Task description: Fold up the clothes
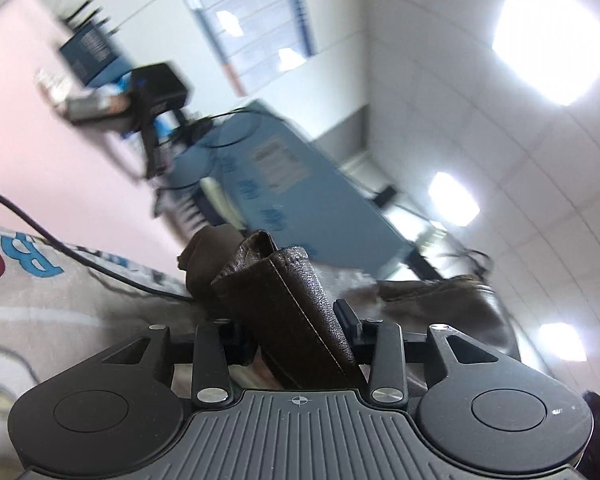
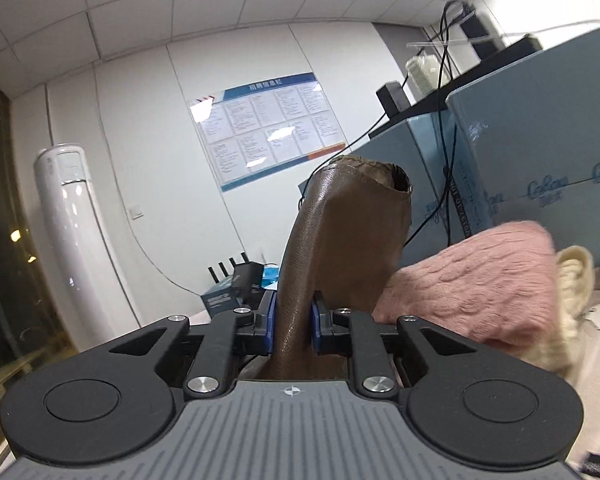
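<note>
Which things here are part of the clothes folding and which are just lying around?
In the job: brown leather garment, clamped by left gripper and right gripper; pink knit sweater; cream knit.

Lying about: blue boxes, wall notice board, air conditioner.

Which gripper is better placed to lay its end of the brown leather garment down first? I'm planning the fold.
Probably the left gripper: its view is tilted over the pink surface, gripping the brown leather garment. The right gripper holds a sleeve-like end upright, facing the wall.
</note>
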A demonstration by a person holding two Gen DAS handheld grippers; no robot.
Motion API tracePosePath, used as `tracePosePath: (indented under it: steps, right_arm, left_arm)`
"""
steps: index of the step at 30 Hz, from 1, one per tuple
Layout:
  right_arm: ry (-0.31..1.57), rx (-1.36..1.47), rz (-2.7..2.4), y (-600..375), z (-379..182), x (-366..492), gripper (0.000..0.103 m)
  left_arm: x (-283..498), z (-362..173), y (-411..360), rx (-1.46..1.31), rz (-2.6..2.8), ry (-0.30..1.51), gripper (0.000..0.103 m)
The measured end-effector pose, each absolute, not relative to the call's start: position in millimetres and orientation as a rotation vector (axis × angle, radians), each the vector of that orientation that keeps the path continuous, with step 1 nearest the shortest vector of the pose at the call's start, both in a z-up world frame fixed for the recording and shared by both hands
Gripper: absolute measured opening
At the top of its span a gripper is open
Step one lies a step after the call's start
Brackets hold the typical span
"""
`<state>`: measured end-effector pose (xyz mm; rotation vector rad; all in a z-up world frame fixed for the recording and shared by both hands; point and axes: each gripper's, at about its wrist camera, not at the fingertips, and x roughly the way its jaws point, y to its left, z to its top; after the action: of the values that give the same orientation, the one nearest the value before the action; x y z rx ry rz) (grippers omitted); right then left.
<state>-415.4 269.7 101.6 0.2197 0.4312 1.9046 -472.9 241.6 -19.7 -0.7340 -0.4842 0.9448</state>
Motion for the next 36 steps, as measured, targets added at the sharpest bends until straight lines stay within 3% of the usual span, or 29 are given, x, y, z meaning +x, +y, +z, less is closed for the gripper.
tracePosePath:
  steps: [8, 17, 26, 28, 31, 33, 35, 36]
  right_arm:
    - [0.419, 0.264, 1.822, 169.9, 102.3, -374.8, 0.016]
    - [0.46, 0.271, 1.623, 75.9, 86.4, -306.8, 0.016]
    - [0.644, 0.246, 1.441, 46.1, 45.6, -254.4, 0.016]
    - [0.679, 0.242, 1.418, 43.4, 38.0, -246.1, 0.017]
    - [0.692, 0.199, 1.373, 40.3, 33.0, -242.3, 0.02]
    - [0.687, 0.159, 1.327, 38.6, 31.4, -242.5, 0.026]
    - [0.655, 0.115, 1.294, 36.9, 32.5, -246.3, 0.033]
    - [0.628, 0.096, 1.289, 36.3, 34.0, -249.6, 0.047]
  left_arm:
    - [-417.1, 1.7, 187.3, -0.595, 0.74, -0.364, 0.036]
    - [-323.9, -2.0, 146.2, -0.57, 0.532, -0.099, 0.036]
    - [-282.4, -12.9, 139.1, -0.589, 0.491, 0.124, 0.038]
    - [-282.5, -14.5, 140.6, -0.609, 0.495, 0.151, 0.042]
    - [-282.6, -16.8, 142.8, -0.639, 0.502, 0.192, 0.059]
    - [-282.7, -18.3, 144.3, -0.659, 0.506, 0.219, 0.078]
    - [-286.8, -18.8, 146.8, -0.668, 0.538, 0.236, 0.082]
    - [-289.6, -18.7, 149.5, -0.672, 0.553, 0.239, 0.084]
